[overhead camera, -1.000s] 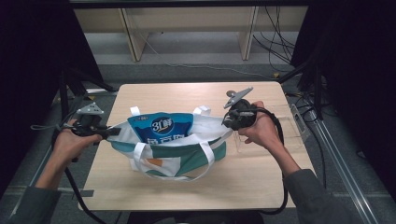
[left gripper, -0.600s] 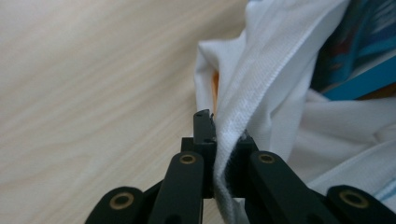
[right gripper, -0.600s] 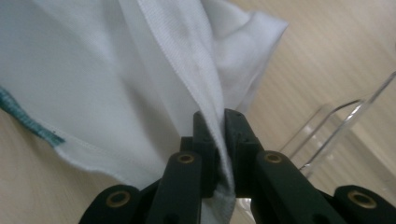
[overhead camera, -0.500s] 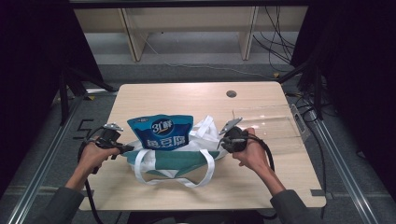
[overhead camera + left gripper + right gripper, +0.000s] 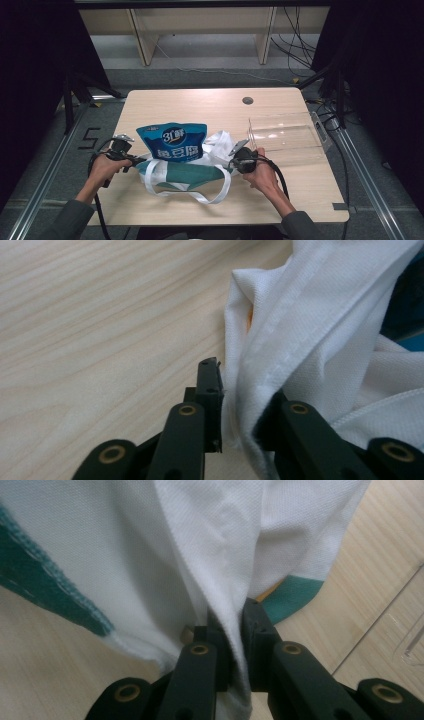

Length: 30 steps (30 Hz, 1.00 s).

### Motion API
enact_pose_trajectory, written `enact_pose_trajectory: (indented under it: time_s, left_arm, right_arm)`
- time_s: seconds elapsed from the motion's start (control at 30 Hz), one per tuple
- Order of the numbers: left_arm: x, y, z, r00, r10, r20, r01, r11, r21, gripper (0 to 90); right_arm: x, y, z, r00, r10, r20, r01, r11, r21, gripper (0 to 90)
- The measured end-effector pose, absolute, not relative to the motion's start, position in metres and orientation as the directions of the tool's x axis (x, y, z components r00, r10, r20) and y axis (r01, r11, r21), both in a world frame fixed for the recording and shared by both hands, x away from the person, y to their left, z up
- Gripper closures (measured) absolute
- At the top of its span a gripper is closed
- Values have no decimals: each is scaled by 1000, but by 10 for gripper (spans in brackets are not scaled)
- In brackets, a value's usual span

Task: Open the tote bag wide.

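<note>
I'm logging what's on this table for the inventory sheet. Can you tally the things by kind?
Cloth tote bag, white and teal: 1
Blue snack pouch, standing in the bag: 1
Clear plastic box: 1
Hand-held grippers, left gripper and right gripper, at the bag's two ends: 2
Total: 5

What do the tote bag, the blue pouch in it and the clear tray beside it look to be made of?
Tote bag: woven or non-woven fabric, matte; a fine mesh texture and stitched seams show in the gripper views. Blue pouch: probably plastic film, slightly glossy, printed. Clear tray: transparent rigid plastic, perhaps acrylic; the table shows through it.
</note>
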<state>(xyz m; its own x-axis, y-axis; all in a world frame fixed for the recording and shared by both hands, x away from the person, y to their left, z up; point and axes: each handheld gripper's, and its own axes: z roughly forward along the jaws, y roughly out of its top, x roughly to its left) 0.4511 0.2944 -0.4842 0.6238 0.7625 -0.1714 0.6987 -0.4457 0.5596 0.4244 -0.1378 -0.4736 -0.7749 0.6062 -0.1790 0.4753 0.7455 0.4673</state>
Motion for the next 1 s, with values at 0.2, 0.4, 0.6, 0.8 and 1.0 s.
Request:
enact_pose_trajectory:
  time_s: [0.2,0.4,0.6,0.8,1.0]
  left_arm:
    - [447,295,-463,609,780,-147,667,-402,627,605]
    - [446,288,-440,644,759,-97,614,-437,657,491]
    - [451,279,-430,688,723,-70,576,-485,658,457]
    - [470,276,-455,666,706,-241,636,-369,678,616]
    - [476,267,-459,651,727,-218,660,-402,634,857]
  right_arm:
    - [420,-147,-444,-730,665,-157,485,667,565,662]
    - [401,-146,-392,-761,629,-158,371,622,689,599]
    - [380,-102,-383,-876,481,-45,299,613,731,516]
    - [381,-56,-408,-921,383,-73,240,705,668,576]
    - [367,-48,-436,-963,264,-50,184,782,595,879]
